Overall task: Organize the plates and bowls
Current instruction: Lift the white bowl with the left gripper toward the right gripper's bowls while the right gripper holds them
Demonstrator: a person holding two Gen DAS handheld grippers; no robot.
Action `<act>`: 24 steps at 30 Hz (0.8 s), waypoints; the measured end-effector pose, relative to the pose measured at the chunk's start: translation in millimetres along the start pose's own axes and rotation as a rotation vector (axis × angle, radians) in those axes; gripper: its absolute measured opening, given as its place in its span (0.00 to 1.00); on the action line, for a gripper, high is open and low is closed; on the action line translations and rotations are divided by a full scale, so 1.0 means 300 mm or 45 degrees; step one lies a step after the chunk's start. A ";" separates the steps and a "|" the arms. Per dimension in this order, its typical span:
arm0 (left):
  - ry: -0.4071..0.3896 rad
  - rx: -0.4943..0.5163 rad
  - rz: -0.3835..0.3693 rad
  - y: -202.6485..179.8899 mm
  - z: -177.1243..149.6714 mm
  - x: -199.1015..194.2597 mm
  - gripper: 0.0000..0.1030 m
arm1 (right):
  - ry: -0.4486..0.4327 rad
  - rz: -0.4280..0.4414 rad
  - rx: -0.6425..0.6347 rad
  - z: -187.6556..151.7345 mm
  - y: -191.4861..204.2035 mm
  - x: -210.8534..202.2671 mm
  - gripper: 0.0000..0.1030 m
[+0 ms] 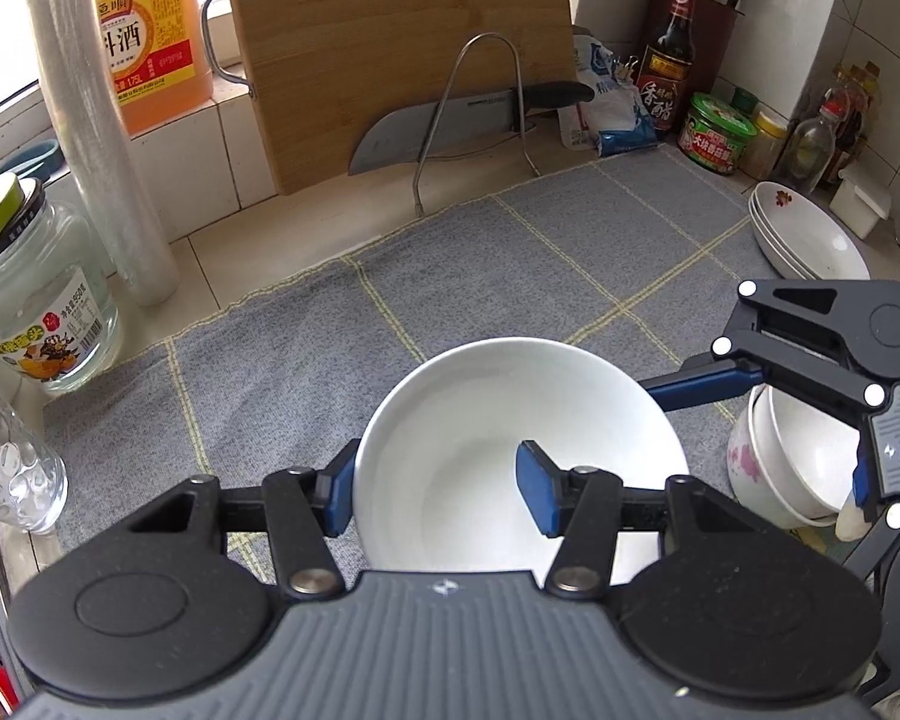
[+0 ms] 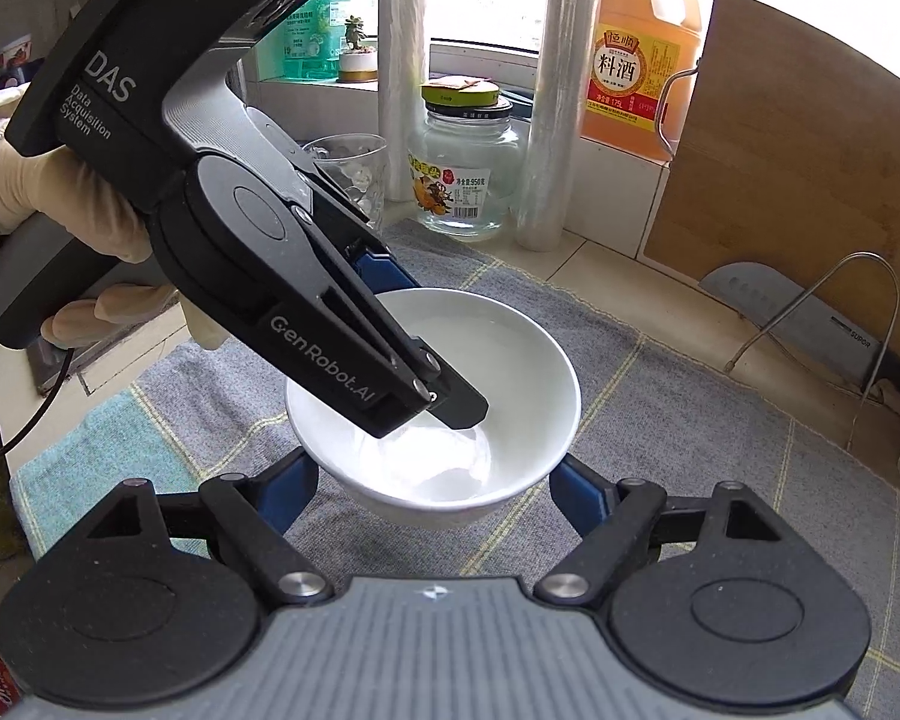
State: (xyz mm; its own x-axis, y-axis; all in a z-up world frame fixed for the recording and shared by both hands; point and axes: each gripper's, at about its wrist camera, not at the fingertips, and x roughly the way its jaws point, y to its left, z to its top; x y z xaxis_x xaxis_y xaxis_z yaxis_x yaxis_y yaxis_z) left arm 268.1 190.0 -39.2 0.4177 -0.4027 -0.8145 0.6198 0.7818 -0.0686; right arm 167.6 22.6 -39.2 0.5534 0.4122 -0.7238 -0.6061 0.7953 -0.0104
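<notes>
A plain white bowl sits on the grey mat; it also shows in the right wrist view. My left gripper straddles the bowl's near-left wall, one blue finger outside and one inside, with a wide gap between them. In the right wrist view the left gripper reaches down into the bowl. My right gripper is open, its fingers on either side of the bowl's base without touching; it also shows in the left wrist view. Stacked bowls with a pink flower print and stacked white plates stand to the right.
A grey checked mat covers the counter. A cutting board, a cleaver on a wire rack, sauce bottles and jars line the back wall. A glass jar, a wrap roll and a glass cup stand at the left.
</notes>
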 end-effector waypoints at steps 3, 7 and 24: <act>-0.010 -0.007 0.007 -0.055 0.002 -0.024 0.51 | -0.010 0.012 -0.008 -0.021 -0.015 -0.061 0.85; -0.016 -0.011 0.009 -0.130 0.007 -0.049 0.51 | -0.026 0.019 -0.024 -0.056 -0.030 -0.137 0.85; -0.029 0.068 -0.049 -0.433 0.077 -0.035 0.51 | -0.047 -0.029 0.041 -0.227 -0.133 -0.390 0.85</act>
State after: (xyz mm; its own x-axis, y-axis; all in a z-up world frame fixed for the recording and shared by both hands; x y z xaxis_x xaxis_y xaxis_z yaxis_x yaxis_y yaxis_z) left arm 198.6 81.8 -8.5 0.4077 -0.4428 -0.7986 0.6697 0.7395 -0.0681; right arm 88.1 -87.5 -0.9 0.5880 0.4096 -0.6975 -0.5748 0.8183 -0.0041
